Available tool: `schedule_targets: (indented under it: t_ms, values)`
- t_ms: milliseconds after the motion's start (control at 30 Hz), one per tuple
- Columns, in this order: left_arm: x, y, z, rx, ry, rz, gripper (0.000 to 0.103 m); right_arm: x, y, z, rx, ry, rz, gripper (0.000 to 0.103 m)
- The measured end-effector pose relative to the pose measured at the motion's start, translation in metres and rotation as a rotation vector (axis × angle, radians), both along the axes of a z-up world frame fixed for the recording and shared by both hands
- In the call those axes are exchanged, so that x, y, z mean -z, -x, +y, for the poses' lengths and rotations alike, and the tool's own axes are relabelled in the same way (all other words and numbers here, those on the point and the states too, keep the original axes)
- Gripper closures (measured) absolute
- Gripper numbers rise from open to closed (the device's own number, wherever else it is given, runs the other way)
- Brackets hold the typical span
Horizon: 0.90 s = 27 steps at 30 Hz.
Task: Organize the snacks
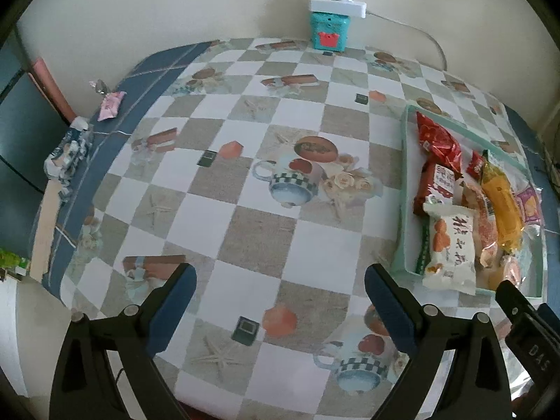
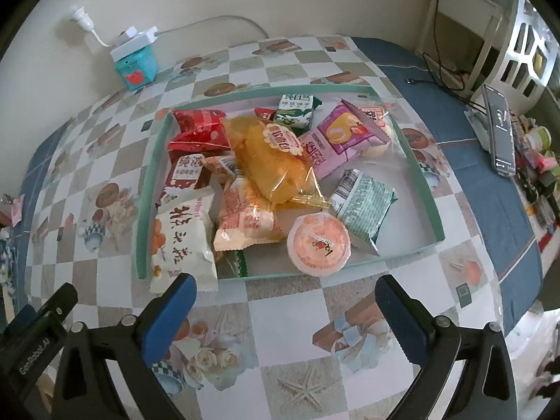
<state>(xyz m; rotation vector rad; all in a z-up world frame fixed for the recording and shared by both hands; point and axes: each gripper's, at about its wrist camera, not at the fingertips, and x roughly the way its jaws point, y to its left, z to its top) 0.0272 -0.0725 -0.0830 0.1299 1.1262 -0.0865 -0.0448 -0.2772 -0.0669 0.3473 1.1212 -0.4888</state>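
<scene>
Tablecloth (image 1: 245,231) in a checked print fills my left-hand view, and my left claw (image 1: 280,301) hangs over it with its blue pads (image 1: 175,301) spread wide and nothing between them. Far off to the left of that claw, at the blue edge of the cloth, lie a pink wrapper (image 1: 111,105) and a blue-and-white packet (image 1: 68,150), well apart from everything else. Straight ahead, against the wall, a teal box (image 1: 328,31) stands under a white power strip (image 1: 337,5). To the right of my left claw sits the tray (image 1: 406,161), its teal rim just beyond the right finger; a white snack bag (image 1: 449,245) hangs over the near rim.

In my right-hand view the same tray (image 2: 147,182) lies just ahead of my right claw (image 2: 287,311), which is also spread wide and empty, both fingers over bare cloth short of the near rim. From left to right inside: the white snack bag (image 2: 182,241) just ahead of my left finger and overlapping the rim, red packets (image 2: 199,129) behind it, a yellow bag (image 2: 273,161) piled in the middle, a round jelly cup (image 2: 318,243) against the near rim, a green-striped packet (image 2: 362,203) beside it, and a purple pack (image 2: 344,136) further back. Off to the right, a phone (image 2: 500,129) stands propped at the cloth's blue edge.
</scene>
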Motion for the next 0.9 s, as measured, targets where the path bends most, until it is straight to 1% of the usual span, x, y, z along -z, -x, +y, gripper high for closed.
schedule_targets:
  t_ms: [433, 900]
  values:
    - [0.0012, -0.0015, 0.0041, -0.011, 0.008, 0.006, 0.006, -0.0021, -0.0019, 0.0029, -0.008, 0.024, 0.003, 0.0]
    - [0.0061, -0.0055, 0.0024, -0.005, 0.011, 0.033, 0.006, -0.0021, -0.0085, 0.0072, -0.029, 0.04, 0.015, 0.0]
